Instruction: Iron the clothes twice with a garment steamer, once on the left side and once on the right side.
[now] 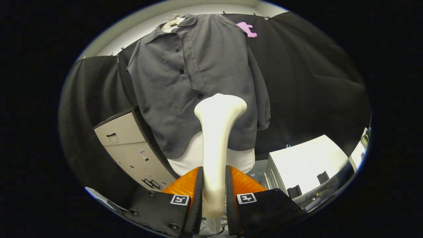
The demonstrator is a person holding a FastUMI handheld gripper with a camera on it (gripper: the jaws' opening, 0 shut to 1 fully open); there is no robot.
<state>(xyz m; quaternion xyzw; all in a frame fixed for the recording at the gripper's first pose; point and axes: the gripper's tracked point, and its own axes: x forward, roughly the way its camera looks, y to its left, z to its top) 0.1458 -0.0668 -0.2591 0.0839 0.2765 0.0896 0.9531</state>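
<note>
A dark grey button-up shirt (198,86) hangs on a white mannequin torso (241,160) straight ahead. My gripper (214,183) is shut on the handle of a cream-white garment steamer (216,138), which rises between the two fingers. The steamer's wide head (220,106) stands in front of the shirt's lower middle, just below the lowest visible button, near the placket. Whether the head touches the cloth cannot be told. The shirt's hem hangs around the steamer's neck height, with the white torso showing under it.
A beige drawer cabinet (129,148) stands to the left of the mannequin, tilted in the fisheye. A white box-like unit (307,165) sits to the lower right, with small dark items by it. Black cloth walls surround the booth behind the shirt.
</note>
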